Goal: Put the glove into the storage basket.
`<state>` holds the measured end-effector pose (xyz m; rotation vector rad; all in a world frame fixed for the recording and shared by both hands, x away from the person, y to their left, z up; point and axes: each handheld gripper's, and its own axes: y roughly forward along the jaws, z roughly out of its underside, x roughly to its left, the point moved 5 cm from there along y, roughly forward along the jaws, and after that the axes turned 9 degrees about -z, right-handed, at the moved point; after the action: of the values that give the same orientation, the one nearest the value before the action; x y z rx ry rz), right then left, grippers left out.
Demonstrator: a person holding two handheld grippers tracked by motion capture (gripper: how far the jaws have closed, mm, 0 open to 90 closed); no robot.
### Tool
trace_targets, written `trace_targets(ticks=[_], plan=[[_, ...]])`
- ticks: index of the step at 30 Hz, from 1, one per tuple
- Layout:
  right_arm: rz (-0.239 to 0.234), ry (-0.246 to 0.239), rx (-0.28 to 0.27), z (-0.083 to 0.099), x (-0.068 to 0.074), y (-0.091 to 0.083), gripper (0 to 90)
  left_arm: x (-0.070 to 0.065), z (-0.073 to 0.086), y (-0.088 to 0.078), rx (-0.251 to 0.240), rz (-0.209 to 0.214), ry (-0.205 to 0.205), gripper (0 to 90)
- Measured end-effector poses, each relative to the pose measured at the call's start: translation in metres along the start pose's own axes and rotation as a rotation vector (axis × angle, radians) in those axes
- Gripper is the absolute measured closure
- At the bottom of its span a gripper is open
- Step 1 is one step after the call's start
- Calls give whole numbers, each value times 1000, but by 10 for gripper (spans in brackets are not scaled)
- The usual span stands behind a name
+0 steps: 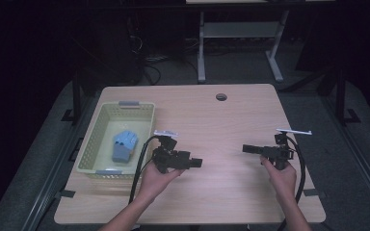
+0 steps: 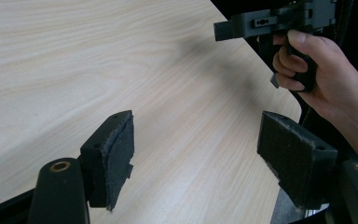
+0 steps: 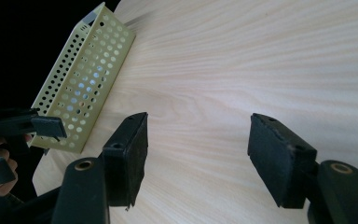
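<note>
Both tools, left (image 2: 196,154) and right (image 3: 198,156), wide open, empty; blue object (image 1: 124,146) in basket (image 1: 92,144) indistinct.

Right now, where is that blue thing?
In the high view, the blue thing lies inside the pale green basket at the table's left side, just left of the left claw.
</note>
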<state>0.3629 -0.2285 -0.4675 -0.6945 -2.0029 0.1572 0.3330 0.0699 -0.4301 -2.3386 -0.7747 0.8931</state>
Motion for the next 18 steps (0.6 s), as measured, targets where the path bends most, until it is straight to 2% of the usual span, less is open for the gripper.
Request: trace_targets(ticks=[13,18], plan=[[-18,14,-1,20,-7,-14,364,-7,19,7,6,16,8,256],[-39,16,-11,30,-5,-17,335,-13,32,7,-5,19,36,256]])
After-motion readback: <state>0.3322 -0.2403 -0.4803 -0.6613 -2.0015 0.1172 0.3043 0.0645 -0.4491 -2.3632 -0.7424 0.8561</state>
